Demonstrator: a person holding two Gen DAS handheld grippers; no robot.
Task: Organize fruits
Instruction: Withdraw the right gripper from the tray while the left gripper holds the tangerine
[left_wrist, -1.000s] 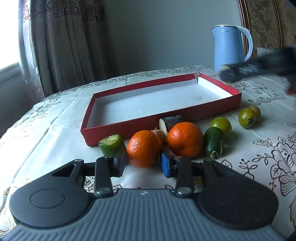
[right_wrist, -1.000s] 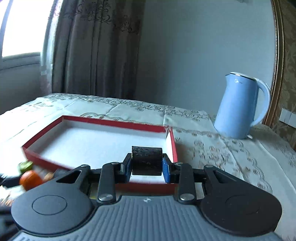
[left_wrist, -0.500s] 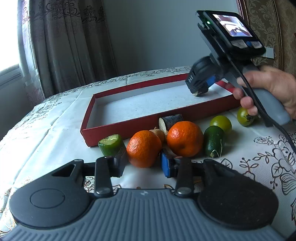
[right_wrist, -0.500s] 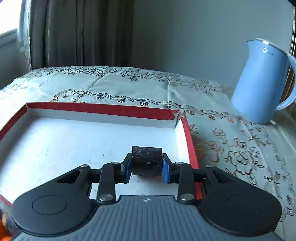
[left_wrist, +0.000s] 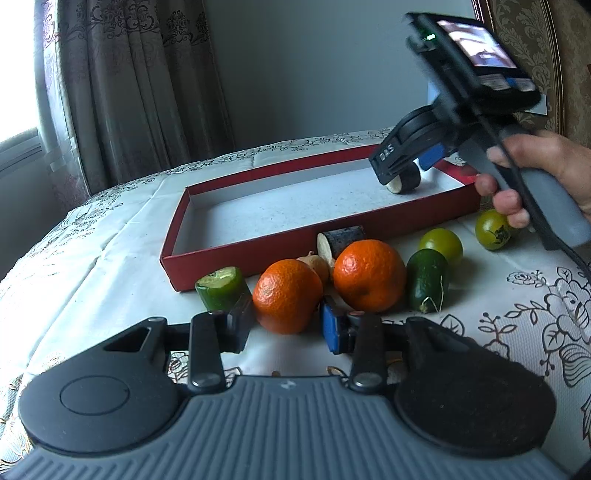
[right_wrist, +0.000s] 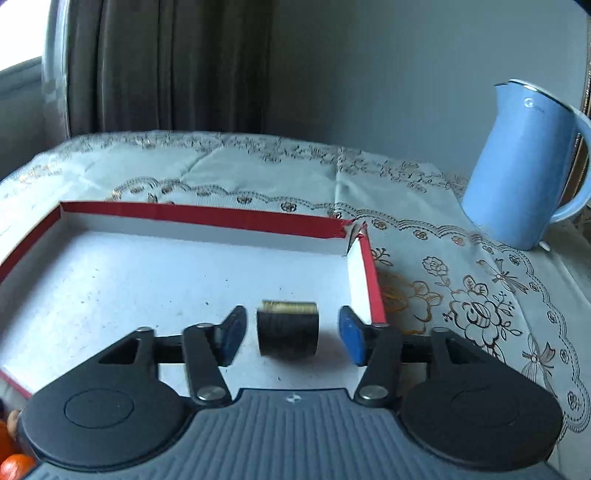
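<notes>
A red box (left_wrist: 280, 247) with a white floor lies on the table. My right gripper (right_wrist: 291, 332) is open over the box's right end; a dark cut piece (right_wrist: 288, 332) lies on the floor between its fingers, untouched; it also shows in the left wrist view (left_wrist: 404, 181). My left gripper (left_wrist: 284, 326) is open low in front of the box, its fingers either side of an orange (left_wrist: 288, 295). A second orange (left_wrist: 369, 275), a cut cucumber piece (left_wrist: 221, 288), a small cucumber (left_wrist: 426, 278), another dark piece (left_wrist: 341, 240) and two green tomatoes (left_wrist: 441, 243) (left_wrist: 493, 229) lie beside it.
A blue kettle (right_wrist: 524, 184) stands on the table right of the box. The person's right hand (left_wrist: 535, 173) holds the right gripper above the tomatoes. A curtain (left_wrist: 129, 92) and window are behind the table's far left edge. The tablecloth (left_wrist: 535, 314) is patterned.
My right gripper has lowered into the box's right end and opened, letting go of the dark piece, which now lies on the floor. My left gripper has stayed still.
</notes>
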